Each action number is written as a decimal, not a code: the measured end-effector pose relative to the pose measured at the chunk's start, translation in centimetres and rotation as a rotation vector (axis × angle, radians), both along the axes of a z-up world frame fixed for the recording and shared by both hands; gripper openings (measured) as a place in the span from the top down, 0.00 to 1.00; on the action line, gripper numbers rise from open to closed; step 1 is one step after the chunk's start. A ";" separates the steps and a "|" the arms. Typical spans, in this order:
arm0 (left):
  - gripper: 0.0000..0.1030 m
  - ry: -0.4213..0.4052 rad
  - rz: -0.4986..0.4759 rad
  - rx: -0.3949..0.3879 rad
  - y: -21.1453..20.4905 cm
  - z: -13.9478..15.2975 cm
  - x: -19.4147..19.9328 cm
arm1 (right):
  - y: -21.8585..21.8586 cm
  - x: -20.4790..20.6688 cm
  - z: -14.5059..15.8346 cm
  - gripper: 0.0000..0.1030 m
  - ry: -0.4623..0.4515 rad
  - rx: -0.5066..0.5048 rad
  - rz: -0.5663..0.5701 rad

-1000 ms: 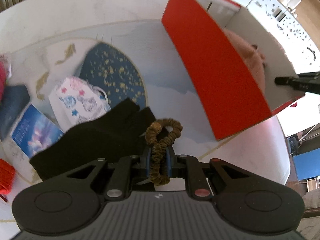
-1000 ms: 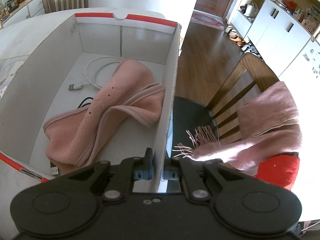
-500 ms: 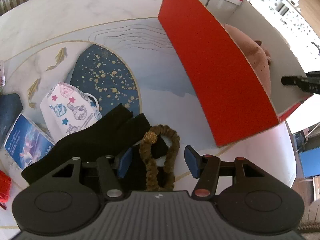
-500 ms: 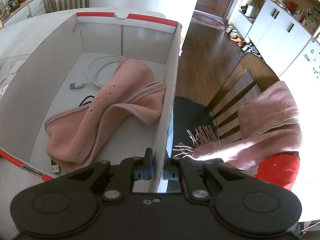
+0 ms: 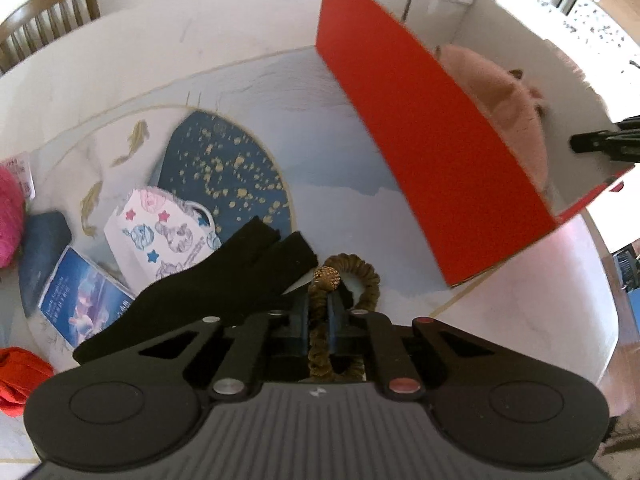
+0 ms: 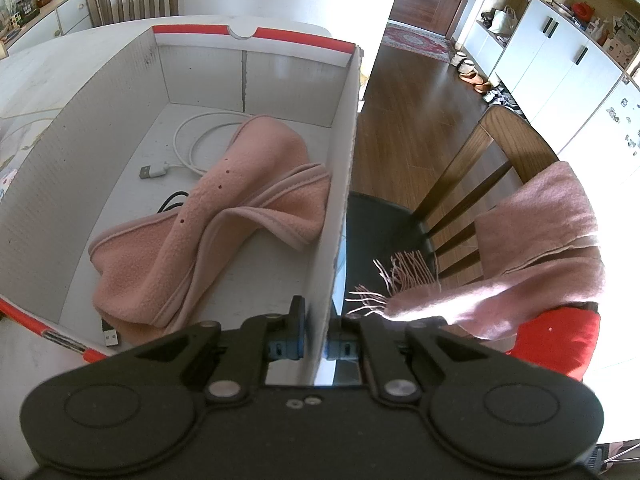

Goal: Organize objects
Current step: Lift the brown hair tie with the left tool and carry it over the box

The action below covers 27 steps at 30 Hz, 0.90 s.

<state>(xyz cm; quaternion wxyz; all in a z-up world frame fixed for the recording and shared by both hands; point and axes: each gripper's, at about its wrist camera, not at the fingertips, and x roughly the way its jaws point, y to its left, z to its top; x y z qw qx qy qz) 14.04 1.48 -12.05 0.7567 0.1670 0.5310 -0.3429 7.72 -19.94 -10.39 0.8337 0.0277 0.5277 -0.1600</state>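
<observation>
My left gripper (image 5: 318, 312) is shut on a brown hair scrunchie (image 5: 352, 276), just above the table beside a black cloth (image 5: 224, 284). The red box (image 5: 432, 136) stands to the right on the table. My right gripper (image 6: 316, 340) is shut on the box's white right wall (image 6: 340, 184). Inside the box lie a pink fleece cloth (image 6: 224, 216), a white USB cable (image 6: 188, 148) and a black cable (image 6: 172, 202).
On the table left of the scrunchie lie a patterned face mask (image 5: 164, 232), a blue booklet (image 5: 84, 300), a dark blue pouch (image 5: 40, 244), a pink item (image 5: 10, 216) and a red item (image 5: 20, 380). A chair (image 6: 472, 184) with a pink scarf (image 6: 536, 248) stands right of the box.
My left gripper opened over the scrunchie half a second ago and has now shut on it again. The right gripper has kept its hold on the box wall.
</observation>
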 end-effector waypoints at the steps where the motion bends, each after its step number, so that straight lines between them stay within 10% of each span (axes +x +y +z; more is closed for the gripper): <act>1: 0.93 0.002 0.006 -0.015 0.2 0.4 0.0 | 0.0 0.0 0.0 0.93 -0.001 0.000 0.000; 17: 0.93 -0.034 -0.025 -0.273 -0.3 11.8 1.5 | 0.0 0.1 -0.2 0.94 0.004 0.001 0.011; 27: 0.93 -0.108 -0.172 -0.256 -8.1 13.4 2.1 | -0.1 0.1 -0.3 0.94 0.004 0.003 0.017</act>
